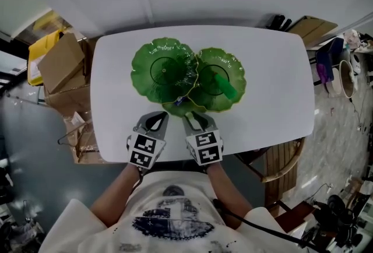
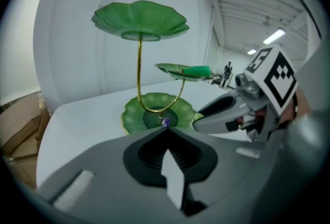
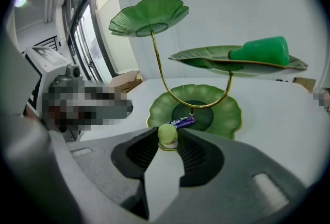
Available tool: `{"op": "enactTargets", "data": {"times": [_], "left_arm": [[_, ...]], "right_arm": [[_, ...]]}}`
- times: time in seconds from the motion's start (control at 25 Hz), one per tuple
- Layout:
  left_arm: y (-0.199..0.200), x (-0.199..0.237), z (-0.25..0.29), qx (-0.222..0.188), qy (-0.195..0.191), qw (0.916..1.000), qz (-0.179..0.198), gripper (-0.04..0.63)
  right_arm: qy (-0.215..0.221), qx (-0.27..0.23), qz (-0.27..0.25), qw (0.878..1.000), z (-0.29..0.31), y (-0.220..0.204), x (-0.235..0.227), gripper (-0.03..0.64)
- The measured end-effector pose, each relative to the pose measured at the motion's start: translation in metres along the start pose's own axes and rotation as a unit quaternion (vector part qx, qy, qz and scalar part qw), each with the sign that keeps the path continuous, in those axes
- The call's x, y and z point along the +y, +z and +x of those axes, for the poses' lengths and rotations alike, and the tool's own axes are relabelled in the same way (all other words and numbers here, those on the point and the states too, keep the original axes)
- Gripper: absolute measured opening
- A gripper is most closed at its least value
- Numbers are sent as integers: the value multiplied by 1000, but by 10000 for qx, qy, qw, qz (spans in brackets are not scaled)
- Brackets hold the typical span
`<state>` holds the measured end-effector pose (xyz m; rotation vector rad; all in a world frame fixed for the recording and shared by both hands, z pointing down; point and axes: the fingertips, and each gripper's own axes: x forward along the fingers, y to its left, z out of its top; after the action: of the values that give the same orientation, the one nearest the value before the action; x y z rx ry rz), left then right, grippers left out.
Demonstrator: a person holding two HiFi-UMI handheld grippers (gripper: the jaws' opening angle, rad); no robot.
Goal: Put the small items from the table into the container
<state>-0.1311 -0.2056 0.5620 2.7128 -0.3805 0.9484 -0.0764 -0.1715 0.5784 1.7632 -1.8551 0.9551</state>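
A three-tier green lotus-leaf stand sits on the white table (image 1: 274,71), with a top leaf (image 1: 163,68), a middle leaf (image 1: 217,71) and a low bottom leaf (image 3: 219,114). A green cone-shaped piece (image 3: 260,50) lies on the middle leaf. A small purple wrapped item (image 3: 181,122) rests in the bottom leaf. My right gripper (image 3: 167,140) is shut on a small pale green capped item (image 3: 167,134), just in front of the bottom leaf's rim. My left gripper (image 2: 166,129) is shut with nothing in it, beside the right one and pointing at the same leaf.
Cardboard boxes (image 1: 61,62) and a yellow bin (image 1: 41,48) stand off the table's left side. A wooden chair (image 1: 282,164) is at the front right corner. Both grippers are near the table's front edge (image 1: 175,155).
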Motion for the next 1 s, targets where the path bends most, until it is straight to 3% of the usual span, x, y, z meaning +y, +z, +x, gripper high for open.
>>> {"op": "enactTargets", "data": {"times": [1.0], "left_arm": [[-5, 15, 24, 248, -224, 9994, -10, -11]], "right_arm": [[94, 439, 58, 9990, 47, -12, 0, 115]]}}
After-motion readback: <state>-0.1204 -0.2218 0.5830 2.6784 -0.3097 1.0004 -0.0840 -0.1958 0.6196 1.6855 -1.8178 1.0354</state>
